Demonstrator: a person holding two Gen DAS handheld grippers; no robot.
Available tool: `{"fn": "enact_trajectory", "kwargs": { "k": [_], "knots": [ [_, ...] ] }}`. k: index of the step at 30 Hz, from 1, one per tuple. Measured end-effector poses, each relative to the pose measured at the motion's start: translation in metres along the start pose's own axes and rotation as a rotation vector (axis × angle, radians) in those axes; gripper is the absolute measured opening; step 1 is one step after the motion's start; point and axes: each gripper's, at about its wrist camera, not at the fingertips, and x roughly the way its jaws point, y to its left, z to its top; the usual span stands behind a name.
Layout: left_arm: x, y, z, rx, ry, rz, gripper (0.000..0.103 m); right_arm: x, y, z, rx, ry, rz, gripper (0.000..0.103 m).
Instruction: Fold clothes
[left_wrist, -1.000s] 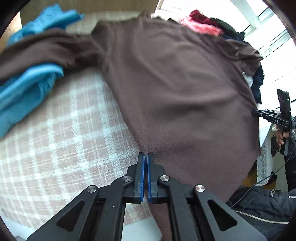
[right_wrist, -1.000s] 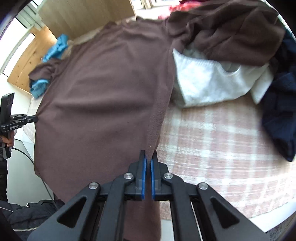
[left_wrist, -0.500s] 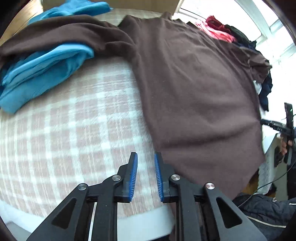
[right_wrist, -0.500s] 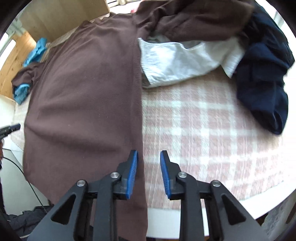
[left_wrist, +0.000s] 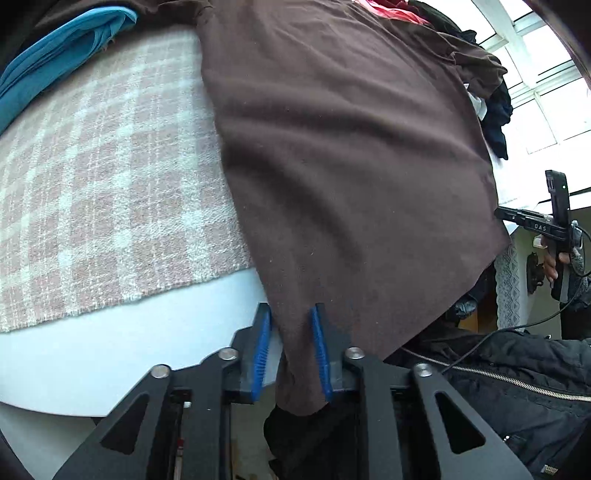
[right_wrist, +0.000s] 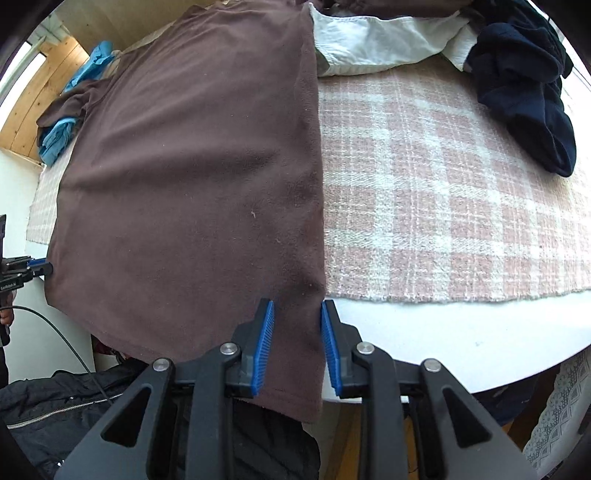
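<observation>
Still unfolded: brown garment (left_wrist: 351, 166) spread flat on the table (right_wrist: 461, 332).
Both claws, left (left_wrist: 290, 350) and right (right_wrist: 295, 343), straddle its hanging hem corners, unclenched; every fold remains.

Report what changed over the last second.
The left gripper and right gripper let go of the brown shirt's hem, then dropped over its corners hanging off the table edge. The left jaws have just been closing, the right opening; cloth lies between both pairs, unclamped. The shirt stayed spread out.
</observation>
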Motion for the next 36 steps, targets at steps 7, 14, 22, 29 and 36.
{"fn": "enact_trajectory", "kwargs": {
  "k": [7, 14, 22, 29, 36],
  "knots": [
    [-0.051, -0.007, -0.03, 0.051, -0.095, -0.011, 0.003, -0.033, 0.023, 0.015, -0.031, -0.067, 0.041, 0.005],
    [0.03, -0.005, 0.041, -0.017, -0.02, 0.01, 0.004, 0.008, 0.026, 0.013, 0.013, 0.016, -0.014, 0.006],
    [0.023, -0.022, 0.05, -0.027, -0.063, -0.005, 0.017, -0.015, 0.01, 0.006, 0.068, -0.01, -0.033, 0.022],
    [0.009, -0.001, 0.083, -0.01, -0.085, -0.001, 0.024, -0.012, 0.048, 0.044, -0.011, -0.018, -0.033, 0.027],
    [0.011, 0.003, 0.032, -0.068, -0.043, -0.075, 0.024, -0.022, 0.029, -0.016, 0.062, -0.035, 0.009, 0.027]
  ]
}}
